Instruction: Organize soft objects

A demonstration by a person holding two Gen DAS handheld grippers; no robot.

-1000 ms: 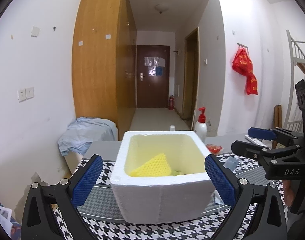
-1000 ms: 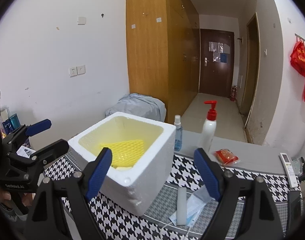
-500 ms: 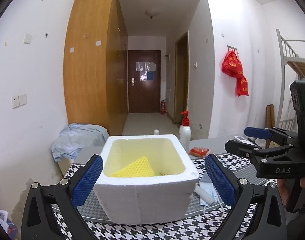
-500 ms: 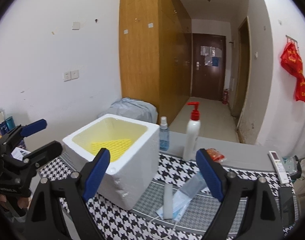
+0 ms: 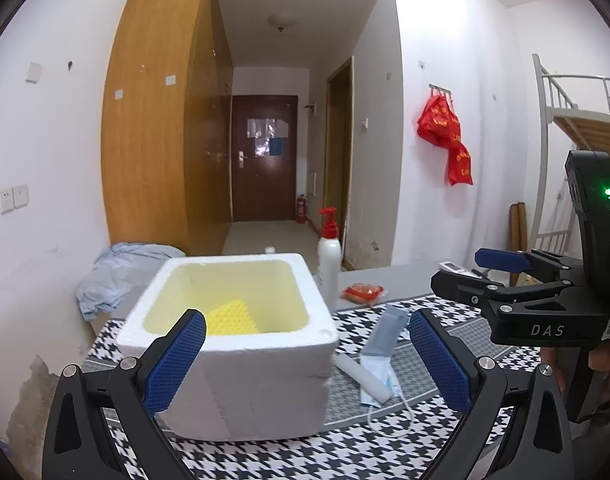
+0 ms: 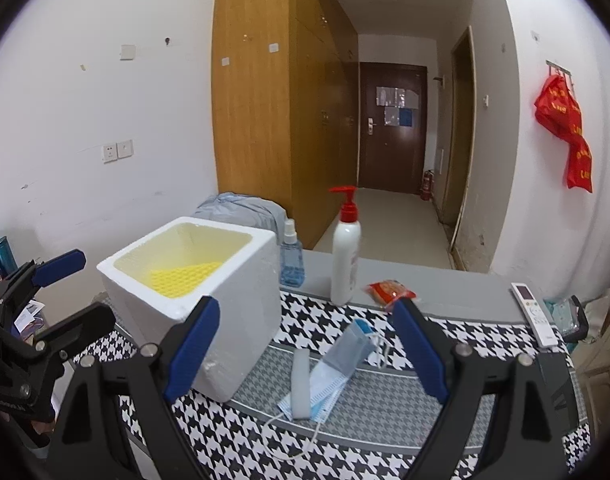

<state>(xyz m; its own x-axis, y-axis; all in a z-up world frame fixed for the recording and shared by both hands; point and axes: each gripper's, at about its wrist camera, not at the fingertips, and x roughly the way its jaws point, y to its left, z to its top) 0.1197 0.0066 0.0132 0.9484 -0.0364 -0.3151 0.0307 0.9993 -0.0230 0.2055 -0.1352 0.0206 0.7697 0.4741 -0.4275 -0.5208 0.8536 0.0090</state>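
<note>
A white foam box (image 5: 241,344) (image 6: 225,304) stands on the houndstooth table mat, with a yellow mesh sponge (image 5: 229,318) (image 6: 185,276) inside it. To its right lie a blue face mask (image 5: 379,360) (image 6: 325,380), a white foam strip (image 5: 363,376) (image 6: 299,382) and a grey folded pouch (image 5: 389,326) (image 6: 351,350). My left gripper (image 5: 305,364) is open and empty, held in front of the box. My right gripper (image 6: 305,356) is open and empty, above the mask; it also shows in the left wrist view (image 5: 501,276).
A pump bottle (image 6: 345,252) (image 5: 329,256), a small blue spray bottle (image 6: 291,256), a red snack packet (image 6: 389,290) (image 5: 363,292) and a remote (image 6: 533,314) sit at the table's back. A pale blue cloth bundle (image 5: 121,268) lies behind the box.
Both grippers have drawn back and to the right, so the box sits further left and lower in view. The mask and strip now show in the left view. Both stay open.
</note>
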